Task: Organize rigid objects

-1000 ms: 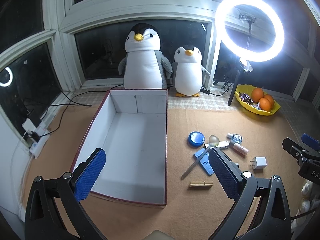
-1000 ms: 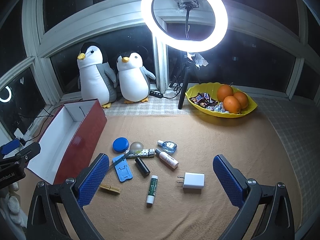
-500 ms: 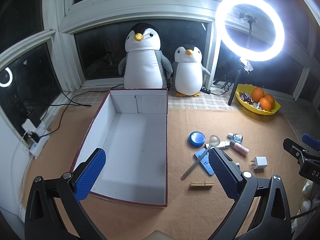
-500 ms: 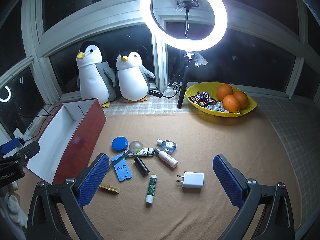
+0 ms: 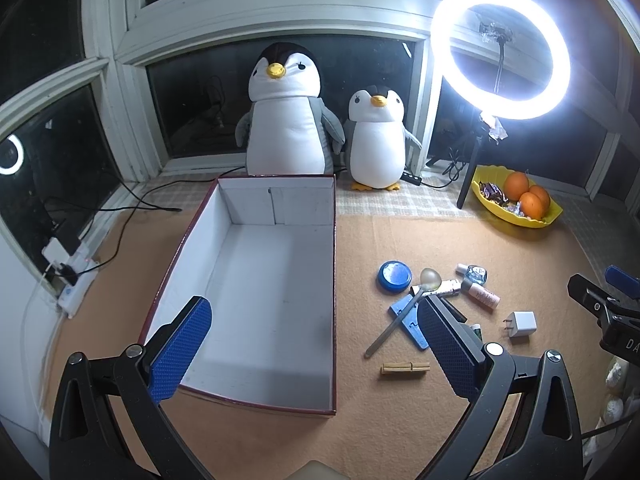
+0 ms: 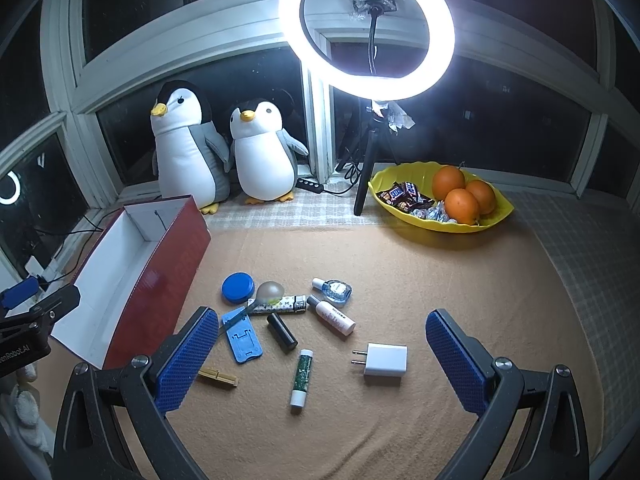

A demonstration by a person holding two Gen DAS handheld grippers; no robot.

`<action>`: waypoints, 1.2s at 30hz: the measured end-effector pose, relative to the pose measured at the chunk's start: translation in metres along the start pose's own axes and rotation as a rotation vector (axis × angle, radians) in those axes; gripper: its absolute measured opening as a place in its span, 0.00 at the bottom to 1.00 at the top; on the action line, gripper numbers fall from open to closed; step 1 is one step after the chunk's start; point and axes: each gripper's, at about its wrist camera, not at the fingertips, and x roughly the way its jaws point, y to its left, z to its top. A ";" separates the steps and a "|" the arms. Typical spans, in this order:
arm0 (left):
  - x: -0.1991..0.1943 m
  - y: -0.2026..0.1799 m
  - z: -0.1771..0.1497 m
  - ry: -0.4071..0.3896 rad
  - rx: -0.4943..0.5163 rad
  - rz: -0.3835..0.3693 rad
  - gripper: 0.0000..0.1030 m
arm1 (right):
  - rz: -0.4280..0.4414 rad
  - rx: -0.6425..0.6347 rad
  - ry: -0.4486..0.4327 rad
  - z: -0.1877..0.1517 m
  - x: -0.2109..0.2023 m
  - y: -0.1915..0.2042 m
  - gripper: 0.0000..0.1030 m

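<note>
The left gripper hangs above the near end of the red box with its blue pads spread wide and nothing between them; the box's white inside holds nothing. The right gripper is likewise wide apart and empty over the tan mat; below it lie the white charger, green-labelled tube, black cylinder, blue stand and wooden clip, all outside the box; the spoon rests across the stand near the blue lid.
</note>
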 end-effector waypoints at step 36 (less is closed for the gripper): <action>0.032 0.063 -0.011 0.080 -0.104 0.118 0.99 | 0.005 -0.015 0.065 -0.009 0.030 -0.007 0.99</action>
